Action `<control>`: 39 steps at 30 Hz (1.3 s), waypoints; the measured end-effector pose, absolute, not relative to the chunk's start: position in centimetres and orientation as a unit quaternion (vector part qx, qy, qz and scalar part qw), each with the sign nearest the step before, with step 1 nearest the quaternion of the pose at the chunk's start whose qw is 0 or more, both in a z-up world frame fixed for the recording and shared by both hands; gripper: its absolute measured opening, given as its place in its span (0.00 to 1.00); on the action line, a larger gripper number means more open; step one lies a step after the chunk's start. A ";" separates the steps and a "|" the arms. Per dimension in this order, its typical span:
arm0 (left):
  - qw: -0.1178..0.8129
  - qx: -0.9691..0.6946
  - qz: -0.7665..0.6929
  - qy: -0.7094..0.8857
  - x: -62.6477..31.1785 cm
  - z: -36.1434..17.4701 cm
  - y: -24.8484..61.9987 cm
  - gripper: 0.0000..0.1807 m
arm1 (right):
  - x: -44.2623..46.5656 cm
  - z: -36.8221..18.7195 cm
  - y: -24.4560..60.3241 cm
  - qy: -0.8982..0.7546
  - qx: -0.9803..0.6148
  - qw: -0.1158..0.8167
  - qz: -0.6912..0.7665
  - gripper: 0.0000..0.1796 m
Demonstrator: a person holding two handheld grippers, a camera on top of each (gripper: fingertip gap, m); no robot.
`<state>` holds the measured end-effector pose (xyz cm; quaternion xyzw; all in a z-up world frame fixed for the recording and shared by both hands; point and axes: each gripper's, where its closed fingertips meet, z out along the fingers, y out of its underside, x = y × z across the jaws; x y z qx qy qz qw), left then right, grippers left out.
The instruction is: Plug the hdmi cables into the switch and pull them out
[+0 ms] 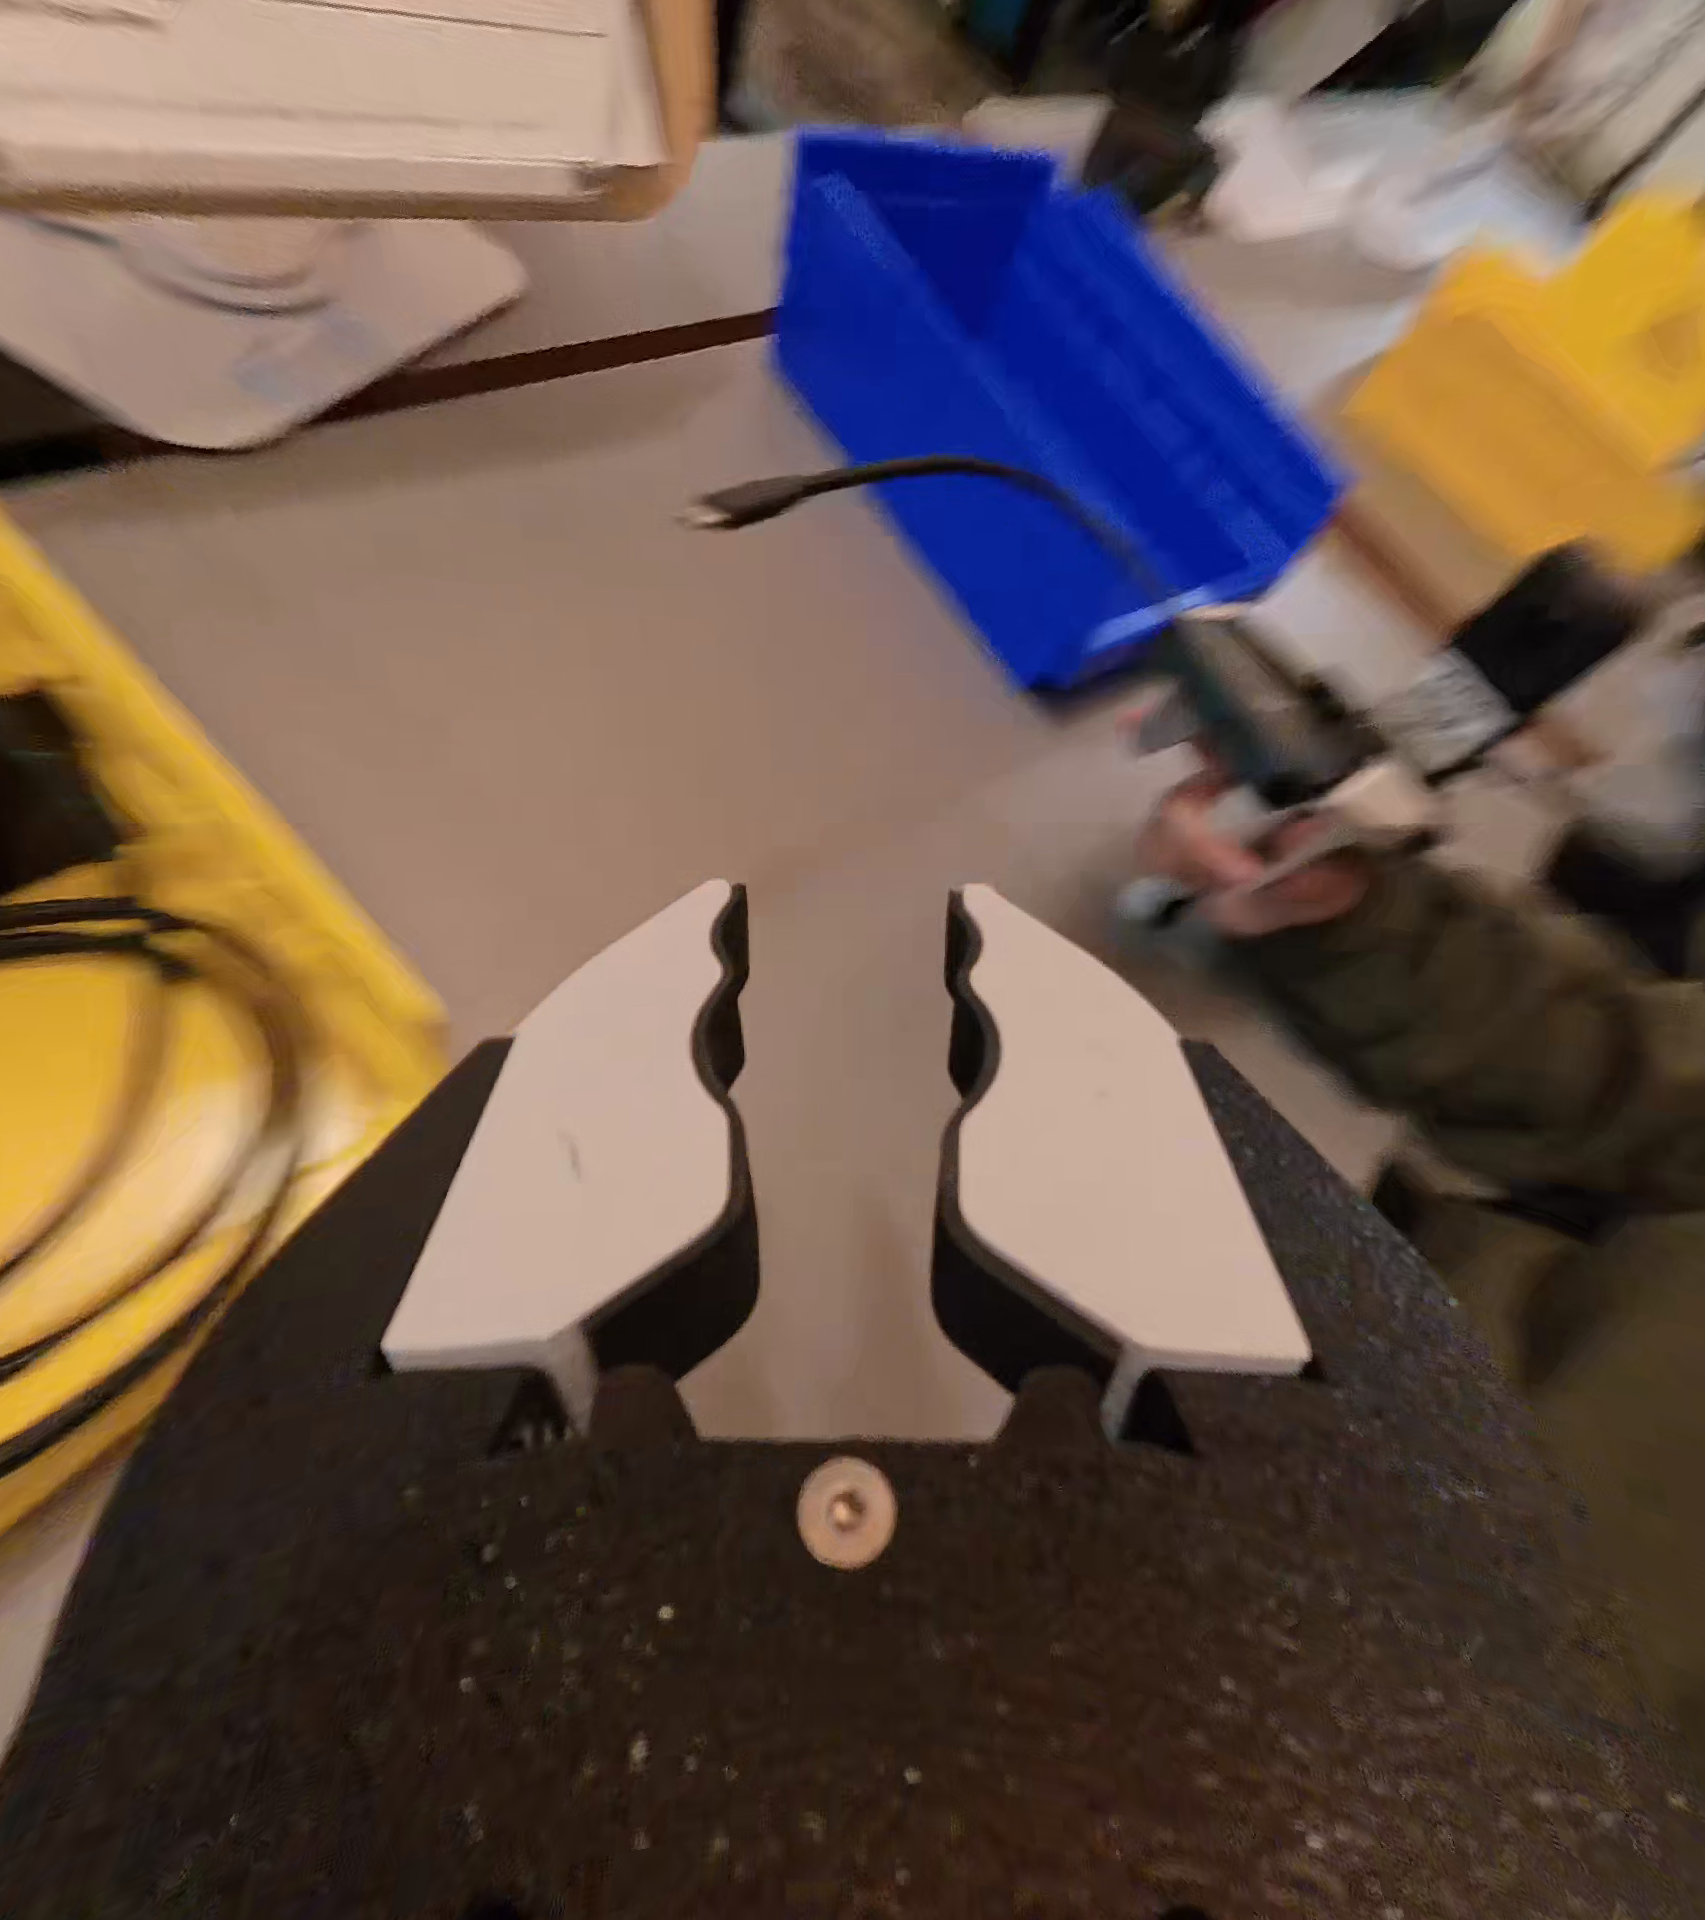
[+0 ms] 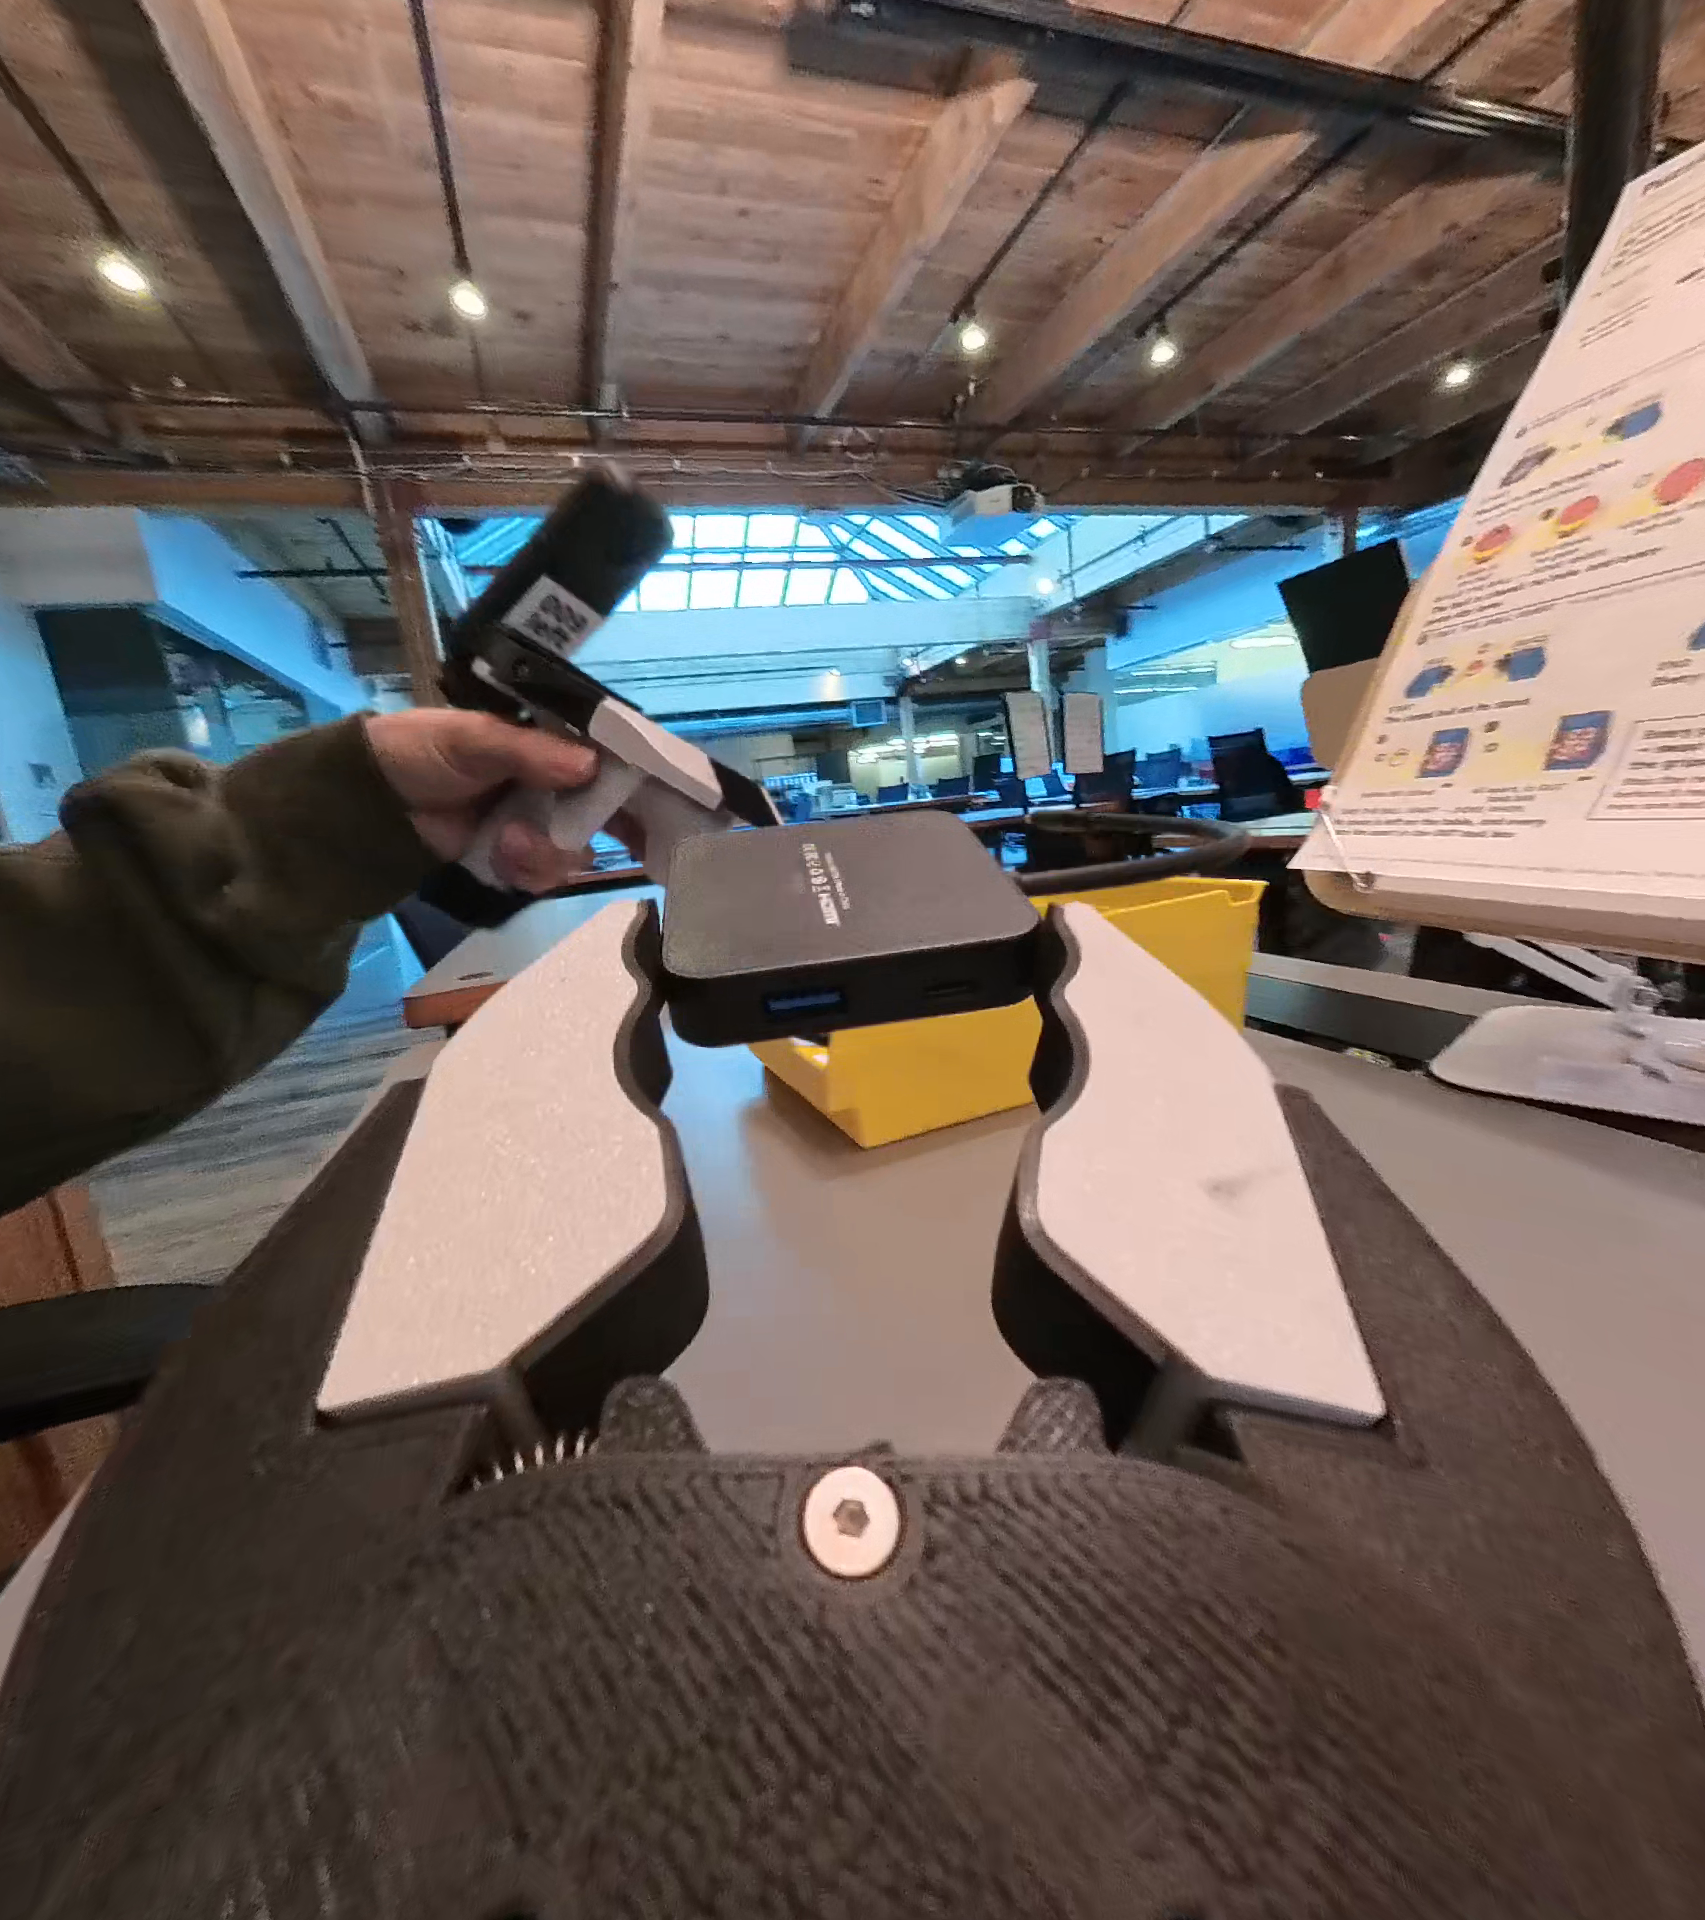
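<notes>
My right gripper [image 2: 848, 920] is shut on the black switch [image 2: 827, 894] and holds it flat above the grey table [image 2: 848, 1226], its port side facing the camera. A short black cable [image 2: 1139, 844] leaves the switch's far side. In the left wrist view that cable [image 1: 931, 470] arcs out leftward from the right gripper [image 1: 1232, 675] and ends in a free plug [image 1: 713, 514]. My left gripper [image 1: 848, 904] is open and empty over the table, left of the switch. Black HDMI cables [image 1: 152, 1122] lie coiled in a yellow bin [image 1: 235, 831] at the left.
A blue bin [image 1: 1035, 395] stands at the table's middle back and a second yellow bin [image 1: 1554, 395] at the right. An instruction sheet on a white stand [image 2: 1606, 644] is at the right. A hand in an olive sleeve [image 2: 152, 935] holds the left gripper [image 2: 713, 790].
</notes>
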<state>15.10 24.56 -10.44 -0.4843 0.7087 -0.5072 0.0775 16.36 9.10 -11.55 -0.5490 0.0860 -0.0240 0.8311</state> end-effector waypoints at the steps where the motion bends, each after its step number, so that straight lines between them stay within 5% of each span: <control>1: 0.028 -0.471 -0.550 0.689 14.4 -10.2 22.7 0.20 | 16.2 -11.5 9.3 0.082 -0.548 0.832 -0.022 0.39; 6: -0.163 -0.429 -0.638 0.618 12.3 -10.6 15.2 0.20 | 15.0 -12.2 10.6 0.047 -0.573 0.816 -0.058 0.39; 10: -0.169 -0.442 -0.594 0.650 12.9 -13.1 12.3 0.27 | 14.0 -12.3 11.2 0.016 -0.583 0.808 -0.089 0.39; 12: -0.188 -0.442 -0.587 0.652 12.8 -13.5 10.9 0.25 | 13.5 -12.5 11.6 0.003 -0.590 0.802 -0.092 0.39; 14: -0.188 -0.445 -0.589 0.647 13.2 -13.7 10.5 0.12 | 13.2 -12.7 11.9 -0.004 -0.592 0.800 -0.098 0.39; 39: -0.255 -0.507 -0.537 0.624 13.2 -14.7 11.2 0.07 | 13.1 -14.3 12.7 -0.028 -0.624 0.766 -0.155 0.40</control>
